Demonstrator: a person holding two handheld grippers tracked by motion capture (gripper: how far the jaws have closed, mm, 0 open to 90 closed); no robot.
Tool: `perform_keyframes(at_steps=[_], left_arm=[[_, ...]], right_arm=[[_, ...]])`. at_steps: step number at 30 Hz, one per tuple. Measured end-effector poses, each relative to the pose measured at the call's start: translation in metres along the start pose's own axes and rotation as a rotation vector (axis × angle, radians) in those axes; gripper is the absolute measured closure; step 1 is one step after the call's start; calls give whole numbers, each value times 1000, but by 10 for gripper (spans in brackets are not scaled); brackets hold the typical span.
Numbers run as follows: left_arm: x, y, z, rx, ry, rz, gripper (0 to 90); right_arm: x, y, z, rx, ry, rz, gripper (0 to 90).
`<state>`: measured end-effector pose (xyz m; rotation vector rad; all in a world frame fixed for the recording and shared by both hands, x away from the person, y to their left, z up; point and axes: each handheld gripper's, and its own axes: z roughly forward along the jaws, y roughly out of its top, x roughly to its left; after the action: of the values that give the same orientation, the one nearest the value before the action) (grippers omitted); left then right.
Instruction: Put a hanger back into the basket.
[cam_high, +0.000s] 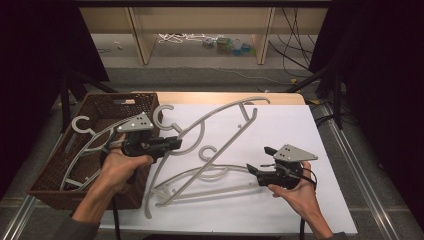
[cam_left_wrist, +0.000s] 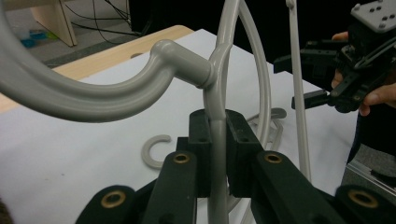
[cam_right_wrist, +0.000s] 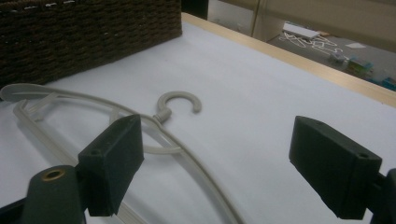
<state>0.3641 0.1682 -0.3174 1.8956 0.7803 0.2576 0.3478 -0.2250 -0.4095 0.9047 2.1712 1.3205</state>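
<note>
**Left gripper clamps a hanger while the right hovers open**

The person's left hand (cam_high: 116, 167) comes in from the near edge, forearm angled over the corner of the wicker basket (cam_high: 125, 106), and points the left gripper (cam_high: 176, 142) out across the white table top (cam_high: 290, 130). Its jaws are closed on the thin arm of a raised grey hanger (cam_high: 220, 131), pinching it just below the neck of the hook (cam_left_wrist: 93, 95); the hanger tilts up off the table, its far end rising toward the back edge.

The right hand (cam_high: 295, 192) rests low on the near right side, holding the right gripper (cam_high: 257, 160) aimed left with its jaws spread wide and nothing between them. From its own camera the pads stand well apart above a flat hanger (cam_right_wrist: 177, 140) lying on the table, whose small hook (cam_right_wrist: 180, 105) curls open toward the basket.

I count three hangers out on the table: the raised one and two lying flat near the front, overlapping each other. At least one more hanger (cam_high: 87, 134) sits in the basket; I cannot tell how many lie beneath it. One basket, two grippers.
</note>
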Motion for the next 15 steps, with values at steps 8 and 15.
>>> perform_keyframes(at_steps=[8,15], left_arm=[[15,32,-45,-19,93,37,823],[45,37,-73,-6,221,19,824]], right_arm=[[0,-1,1,2,0,-5,187],[1,-2,2,1,3,-6,187]])
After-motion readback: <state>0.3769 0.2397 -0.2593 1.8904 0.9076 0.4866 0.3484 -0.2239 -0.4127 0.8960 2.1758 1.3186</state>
